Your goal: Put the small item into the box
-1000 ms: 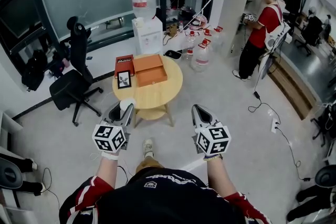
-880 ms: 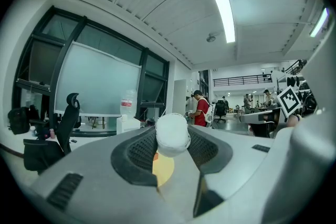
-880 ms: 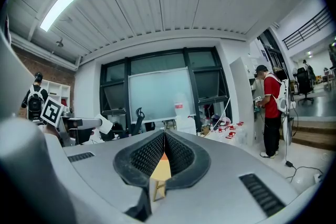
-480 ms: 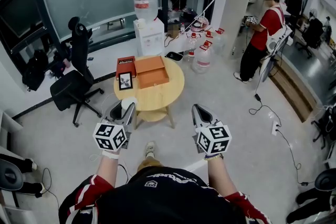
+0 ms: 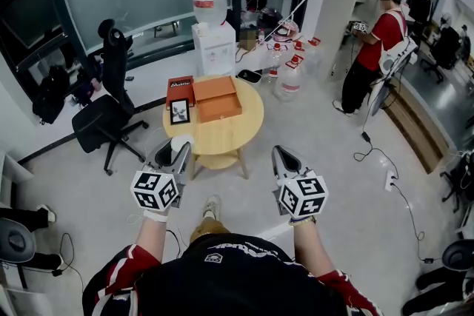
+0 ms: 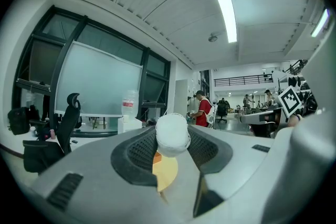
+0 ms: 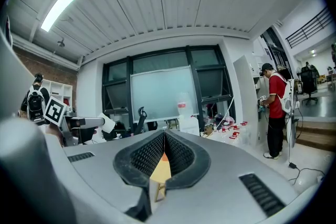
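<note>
Edging slightly closer to the bench [image 5: 224,135], left claw [image 5: 171,152] clamps the white item [image 5: 180,146], right claw [image 5: 284,158] closed and empty, box [image 5: 217,99] still out of reach at upper centre.

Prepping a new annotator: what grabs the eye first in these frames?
The small white item pinched between the jaws of the left gripper stands out first, at lower left of the head view. Just ahead is the round wooden table, with an orange box on its far side. The right gripper is level with the left, jaws together and empty.
</note>
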Available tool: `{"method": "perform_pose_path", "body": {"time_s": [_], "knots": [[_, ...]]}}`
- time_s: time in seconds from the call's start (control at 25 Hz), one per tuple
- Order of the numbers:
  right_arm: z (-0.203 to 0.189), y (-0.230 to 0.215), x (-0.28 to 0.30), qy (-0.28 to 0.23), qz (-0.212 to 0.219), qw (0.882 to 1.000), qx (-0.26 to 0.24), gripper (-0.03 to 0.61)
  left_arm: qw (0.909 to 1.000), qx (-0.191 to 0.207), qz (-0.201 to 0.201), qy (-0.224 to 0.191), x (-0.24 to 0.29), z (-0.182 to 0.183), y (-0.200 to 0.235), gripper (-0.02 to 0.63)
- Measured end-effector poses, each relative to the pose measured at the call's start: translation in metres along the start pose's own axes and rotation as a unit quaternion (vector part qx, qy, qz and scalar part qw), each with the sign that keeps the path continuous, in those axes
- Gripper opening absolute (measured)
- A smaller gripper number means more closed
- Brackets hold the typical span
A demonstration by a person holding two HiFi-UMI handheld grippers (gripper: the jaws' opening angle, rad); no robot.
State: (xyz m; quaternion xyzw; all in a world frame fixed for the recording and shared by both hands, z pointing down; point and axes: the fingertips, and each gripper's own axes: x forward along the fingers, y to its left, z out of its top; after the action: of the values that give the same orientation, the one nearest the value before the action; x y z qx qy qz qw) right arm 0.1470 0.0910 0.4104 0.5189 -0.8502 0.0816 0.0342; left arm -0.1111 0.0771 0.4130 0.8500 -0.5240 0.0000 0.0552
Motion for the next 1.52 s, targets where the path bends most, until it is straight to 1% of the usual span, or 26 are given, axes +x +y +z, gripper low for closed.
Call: {"method": "perform_pose_path", "body": {"time_s": [0.6, 0.96, 1.08, 1.32, 1.52], "knots": [[-0.002, -0.007, 0.025, 0.001, 0.009, 1.0, 0.001, 0.028, 1.0, -0.002, 0.005, 0.005, 0.015, -0.007, 0.014, 0.181], [-0.002, -0.01, 0.048, 0.02, 0.016, 1.0, -0.005, 0.028, 0.9996, -0.016, 0.019, 0.013, 0.031, -0.011, 0.033, 0.181], [-0.003, -0.012, 0.056, 0.025, 0.022, 0.999, -0.012, 0.028, 0.9994, -0.021, 0.028, 0.008, 0.035, -0.014, 0.037, 0.181], [0.002, -0.02, 0.083, 0.036, 0.03, 0.999, -0.016, 0.028, 0.9985, -0.036, 0.041, 0.012, 0.045, -0.022, 0.054, 0.181], [0.004, -0.034, 0.101, 0.047, 0.027, 0.998, -0.014, 0.028, 0.9984, -0.041, 0.035, 0.014, 0.065, -0.024, 0.063, 0.181]]}}
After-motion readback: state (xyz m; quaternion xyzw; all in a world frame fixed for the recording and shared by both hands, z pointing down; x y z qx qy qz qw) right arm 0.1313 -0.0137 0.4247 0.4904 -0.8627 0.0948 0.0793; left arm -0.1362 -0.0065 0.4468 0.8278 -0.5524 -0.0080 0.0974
